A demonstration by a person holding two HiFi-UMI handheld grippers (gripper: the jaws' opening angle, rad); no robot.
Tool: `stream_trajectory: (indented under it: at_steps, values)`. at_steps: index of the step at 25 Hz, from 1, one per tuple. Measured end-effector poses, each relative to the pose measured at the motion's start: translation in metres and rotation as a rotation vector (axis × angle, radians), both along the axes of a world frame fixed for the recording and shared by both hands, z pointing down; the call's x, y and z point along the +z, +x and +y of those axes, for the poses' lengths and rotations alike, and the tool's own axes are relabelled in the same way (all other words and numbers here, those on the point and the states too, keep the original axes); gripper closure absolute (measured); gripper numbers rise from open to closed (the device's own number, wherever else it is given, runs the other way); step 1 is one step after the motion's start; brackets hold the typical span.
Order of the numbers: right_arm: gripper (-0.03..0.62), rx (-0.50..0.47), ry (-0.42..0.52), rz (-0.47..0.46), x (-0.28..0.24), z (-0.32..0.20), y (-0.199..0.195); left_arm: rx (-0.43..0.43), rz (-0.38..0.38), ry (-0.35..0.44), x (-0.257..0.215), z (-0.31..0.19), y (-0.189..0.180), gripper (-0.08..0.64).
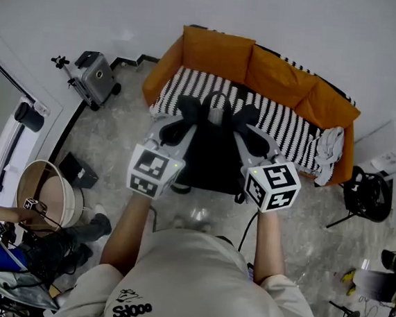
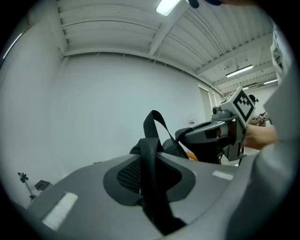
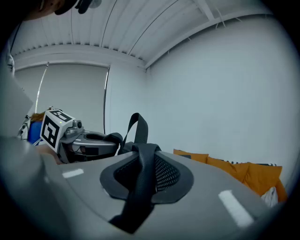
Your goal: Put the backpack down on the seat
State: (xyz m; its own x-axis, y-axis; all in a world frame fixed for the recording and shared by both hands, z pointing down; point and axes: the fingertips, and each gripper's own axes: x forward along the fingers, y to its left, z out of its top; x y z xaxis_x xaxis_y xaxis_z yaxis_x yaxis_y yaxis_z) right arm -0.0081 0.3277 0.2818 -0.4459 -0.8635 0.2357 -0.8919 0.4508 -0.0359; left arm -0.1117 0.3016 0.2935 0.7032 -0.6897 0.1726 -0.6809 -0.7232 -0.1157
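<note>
Person: seen from above in a pale shirt (image 1: 193, 279), both forearms stretched forward.
Left claw (image 1: 181, 121): nearly closed, its pads clamped on the left strap (image 2: 151, 157), which runs straight through between them.
Right claw (image 1: 250, 133): likewise nearly closed, pinching the right strap (image 3: 143, 171).
Claw spacing: side by side and level, one at each top corner of the bag.
Backpack (image 1: 215, 156): black, hanging upright from the two straps, with its carry loop (image 1: 217, 100) standing up between the claws. Its top shows against the front of the seat and its bottom against the floor (image 1: 297, 213). It is held up, not set down.
Seat (image 1: 285, 124): black-and-white stripes, just beyond the bag.
Sofa: orange back cushions (image 1: 215, 51) behind the seat, with a white cloth (image 1: 330, 149) crumpled at the right end.
Wall (image 1: 301, 25): plain white, behind the sofa.
</note>
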Motion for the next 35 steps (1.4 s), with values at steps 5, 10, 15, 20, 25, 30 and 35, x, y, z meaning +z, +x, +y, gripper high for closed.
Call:
stream_trajectory:
  at_steps: [5,10,15,20,25,30,35]
  values:
    - [0.529,-0.006,-0.008,-0.019,-0.001,-0.004,0.0,-0.008,0.026,-0.009,-0.005,-0.003,0.003,0.502]
    - [0.528,-0.016,0.005,-0.024,-0.006,-0.007,-0.001,-0.013,0.037,0.0,-0.012,-0.003,0.003,0.502]
    - [0.528,-0.02,0.011,-0.028,-0.01,-0.008,0.004,-0.027,0.041,0.006,-0.015,-0.004,0.008,0.502]
    - [0.528,-0.033,-0.001,-0.043,-0.009,-0.008,0.011,-0.051,0.03,0.001,-0.012,-0.002,0.012,0.502]
    - [0.528,-0.065,-0.011,-0.05,-0.003,-0.004,0.021,-0.073,0.015,0.0,-0.007,0.003,0.022,0.502]
    - [0.528,-0.098,-0.036,-0.027,0.009,-0.001,0.035,-0.097,0.008,-0.028,0.006,0.004,0.038,0.502]
    - [0.528,-0.097,-0.044,-0.026,0.01,-0.006,0.045,-0.106,0.022,-0.037,0.009,0.002,0.047,0.502]
